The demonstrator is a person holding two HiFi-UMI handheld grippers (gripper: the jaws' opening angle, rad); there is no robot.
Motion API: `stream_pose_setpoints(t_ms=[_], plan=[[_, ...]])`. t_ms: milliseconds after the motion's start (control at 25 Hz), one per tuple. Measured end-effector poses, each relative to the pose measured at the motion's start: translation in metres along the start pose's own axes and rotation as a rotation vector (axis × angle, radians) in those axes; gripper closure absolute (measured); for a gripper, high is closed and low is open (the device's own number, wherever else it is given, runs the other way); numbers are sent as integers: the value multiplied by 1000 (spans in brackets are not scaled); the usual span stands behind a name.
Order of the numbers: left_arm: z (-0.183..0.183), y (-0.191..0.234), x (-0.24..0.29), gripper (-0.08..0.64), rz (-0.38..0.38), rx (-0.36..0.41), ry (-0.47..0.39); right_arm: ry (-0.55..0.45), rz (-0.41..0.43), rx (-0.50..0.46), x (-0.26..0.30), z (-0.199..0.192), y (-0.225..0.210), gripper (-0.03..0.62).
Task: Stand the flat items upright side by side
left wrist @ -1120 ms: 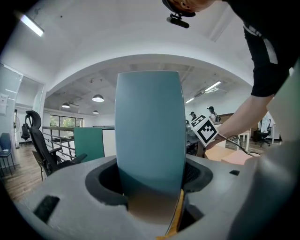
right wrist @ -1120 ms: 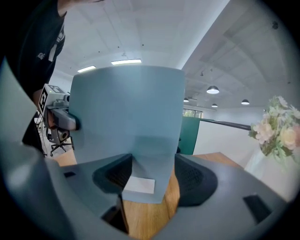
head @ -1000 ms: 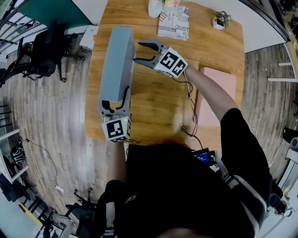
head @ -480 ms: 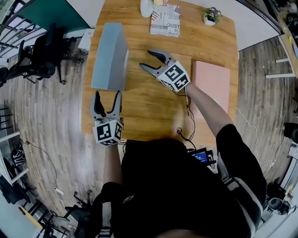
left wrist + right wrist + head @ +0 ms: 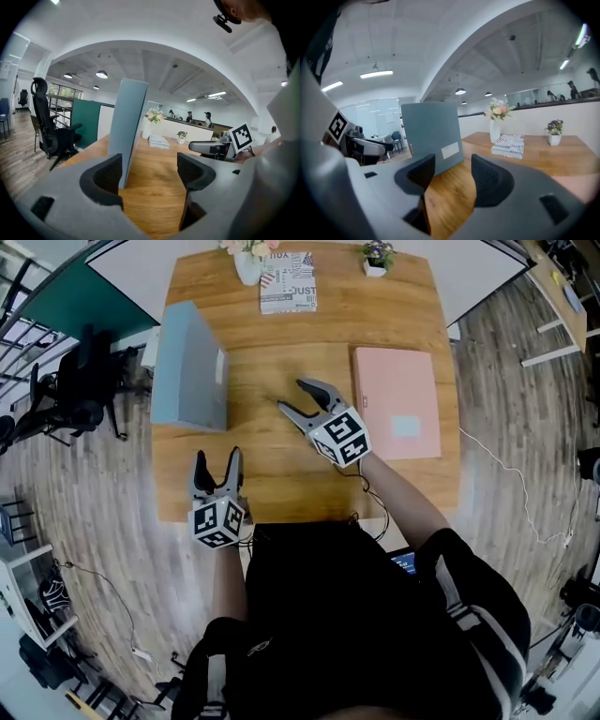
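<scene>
Nearest to the person, the left gripper point(image 5: 217, 460) was held over the front left part of the worktop point(image 5: 281, 460). Its jaws stood apart and nothing was between them, only bare wood. It seemed to be kept there as a free support, in case it was needed again.

A little farther, over the middle of the worktop, the right gripper point(image 5: 292, 395) was seen. Its jaws were apart too and had just been closing somewhat, yet nothing was clamped; between them only the worktop was visible. On the cube of each gripper black and white square markers were printed, with no readable words.

To the right of this gripper the pink flat item point(image 5: 398, 390) was lying flat, with a small pale label point(image 5: 405, 426) whose writing was too small to be read. It was probably left so because its turn had not yet come.

At the left side the grey-blue flat item point(image 5: 192, 381) was standing upright on its edge, free from both grippers. One item was thus judged as done, and place was left beside it for the pink one. A white label point(image 5: 450, 151) was seen on its face, but no writing could be made out.

At the far edge a book point(image 5: 288, 282) was lying, on which the word "JUST" was readable, between a vase of flowers point(image 5: 246, 263) and a small potted plant point(image 5: 377, 257).
</scene>
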State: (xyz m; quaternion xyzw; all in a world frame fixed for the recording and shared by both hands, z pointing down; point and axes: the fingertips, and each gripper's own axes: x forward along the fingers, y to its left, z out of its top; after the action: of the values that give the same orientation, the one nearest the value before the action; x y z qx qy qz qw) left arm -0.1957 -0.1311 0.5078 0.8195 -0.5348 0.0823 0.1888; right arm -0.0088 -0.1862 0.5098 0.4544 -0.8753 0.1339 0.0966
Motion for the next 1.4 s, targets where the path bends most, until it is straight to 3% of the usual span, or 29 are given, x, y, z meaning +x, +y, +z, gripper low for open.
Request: stream_pose_setpoints(t_ms=[120, 320, 680, 920, 1200, 1400], plan=[[-10, -30, 3, 195, -67, -17, 33, -9, -67, 71, -38, -17, -6, 345], [-26, -91, 15, 198, -192, 30, 81, -12, -189, 91, -102, -38, -18, 348], [-50, -215, 49, 212, -566, 52, 234, -5, -501, 209, -223, -79, -49, 348], [-71, -263, 56, 212, -755, 47, 358, 29, -665, 291, -279, -104, -44, 331], [-92, -297, 53, 212, -921, 72, 477, 67, -824, 387, -326, -133, -29, 330], [-105, -313, 61, 210, -928, 92, 536, 78, -862, 434, -347, -143, -37, 328]])
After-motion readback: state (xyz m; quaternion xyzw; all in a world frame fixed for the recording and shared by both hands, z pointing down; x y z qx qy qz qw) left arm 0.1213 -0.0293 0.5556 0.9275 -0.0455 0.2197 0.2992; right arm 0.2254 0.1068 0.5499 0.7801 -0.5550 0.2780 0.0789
